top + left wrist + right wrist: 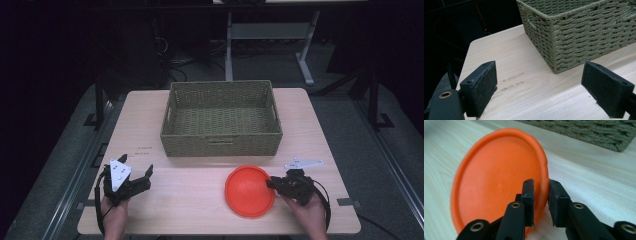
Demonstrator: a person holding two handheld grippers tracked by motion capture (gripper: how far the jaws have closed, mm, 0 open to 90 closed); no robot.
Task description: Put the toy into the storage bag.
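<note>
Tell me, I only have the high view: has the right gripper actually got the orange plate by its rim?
Observer: Yes. In the right gripper view the right gripper has its fingers on either side of the orange plate rim, pinching it.
Operator: And the left gripper?
Observer: Left gripper is open with bare table between its fingers.
Operator: What is it facing?
Observer: The near left corner of the wicker basket.

Matt orange plastic plate point(499, 182), woven basket point(221, 120)
</note>
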